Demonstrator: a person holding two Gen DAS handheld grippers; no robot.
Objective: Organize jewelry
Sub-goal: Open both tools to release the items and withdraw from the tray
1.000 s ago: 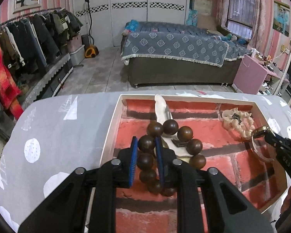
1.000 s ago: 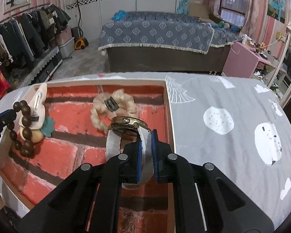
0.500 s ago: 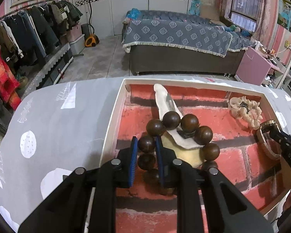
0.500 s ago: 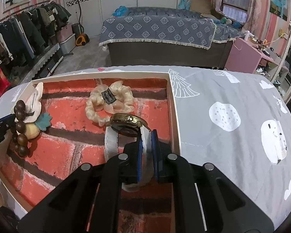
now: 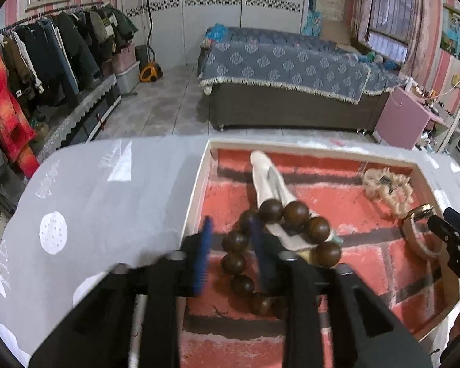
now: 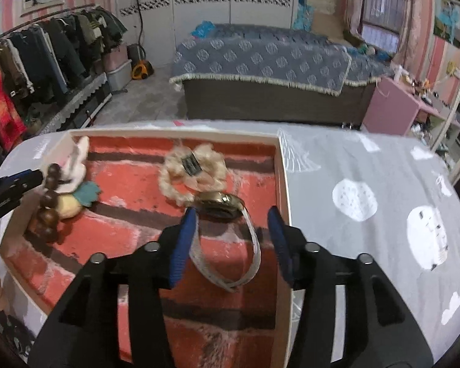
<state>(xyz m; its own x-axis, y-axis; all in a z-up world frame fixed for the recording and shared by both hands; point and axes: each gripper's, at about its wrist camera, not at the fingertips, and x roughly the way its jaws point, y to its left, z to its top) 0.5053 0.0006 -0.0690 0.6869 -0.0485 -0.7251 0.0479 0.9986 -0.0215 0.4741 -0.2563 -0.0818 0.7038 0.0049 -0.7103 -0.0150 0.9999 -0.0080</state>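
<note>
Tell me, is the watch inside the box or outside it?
Inside. The watch lies on the brick-patterned floor of the box, by its right wall, next to the cream scrunchie.

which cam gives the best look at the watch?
Right wrist. The watch sits centred between the right tongs, gold case and pale strap loop fully visible inside the tray; jaws opening, pads clear of it. Left wrist shows only its case and part of the strap at the far right edge.
</note>
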